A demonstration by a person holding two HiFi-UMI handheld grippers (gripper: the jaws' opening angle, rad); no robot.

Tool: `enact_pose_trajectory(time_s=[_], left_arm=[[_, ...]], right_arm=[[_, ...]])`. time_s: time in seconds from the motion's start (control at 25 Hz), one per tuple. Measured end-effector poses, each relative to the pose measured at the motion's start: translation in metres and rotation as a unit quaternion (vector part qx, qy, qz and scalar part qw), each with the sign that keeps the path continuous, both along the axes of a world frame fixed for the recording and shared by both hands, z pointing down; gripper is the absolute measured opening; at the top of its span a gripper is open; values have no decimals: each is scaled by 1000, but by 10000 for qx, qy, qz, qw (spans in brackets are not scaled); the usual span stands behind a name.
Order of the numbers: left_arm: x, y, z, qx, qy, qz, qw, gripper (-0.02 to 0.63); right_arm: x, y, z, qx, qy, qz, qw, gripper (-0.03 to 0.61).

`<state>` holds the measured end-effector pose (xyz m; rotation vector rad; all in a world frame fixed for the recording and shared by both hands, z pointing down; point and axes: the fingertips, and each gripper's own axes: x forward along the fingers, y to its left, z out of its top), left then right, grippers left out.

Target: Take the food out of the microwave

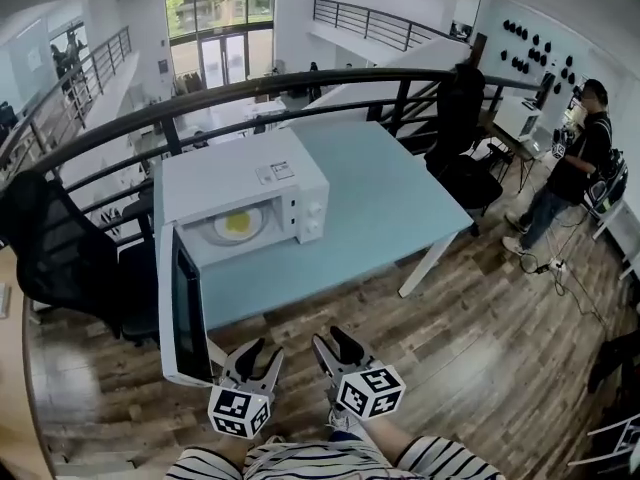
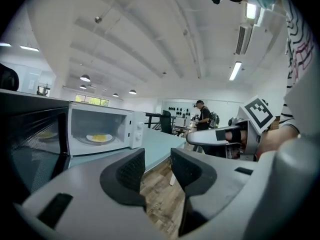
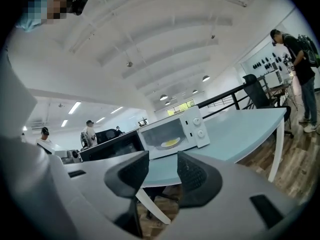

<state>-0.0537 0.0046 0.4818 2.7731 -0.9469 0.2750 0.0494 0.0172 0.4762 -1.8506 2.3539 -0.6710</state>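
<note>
Jaws apart and empty on left tool [image 1: 265,354] and right tool [image 1: 333,339], held side by side facing microwave [image 1: 235,176].

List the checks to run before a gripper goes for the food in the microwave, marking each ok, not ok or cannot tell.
1. Microwave door swung fully open: ok.
2. Food in view on its plate inside: ok.
3. Left gripper jaws apart, nothing between them: ok.
4. Right gripper jaws apart, nothing between them: ok.
5. Grippers close to the plate: not ok, both hang over the floor, short of the table.
6. Plate cool enough to grip: cannot tell.
</note>
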Motion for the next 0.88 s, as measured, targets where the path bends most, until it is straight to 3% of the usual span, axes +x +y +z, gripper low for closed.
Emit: enact_pose_trajectory(time_s=[0.28,0.56,0.88], left_arm=[[21,-20,7,44,-61,-828,9965,140],[25,-34,11,119,-76,-1630,9865,140],[22,-55,19,29,-126,-2063,9784,140]], right_arm=[[30,-32,4,41,67,-781,9969,172],[48,-53,7,85,90,-1299,9915,172],[51,-82,12,67,26,-1519,9884,172]])
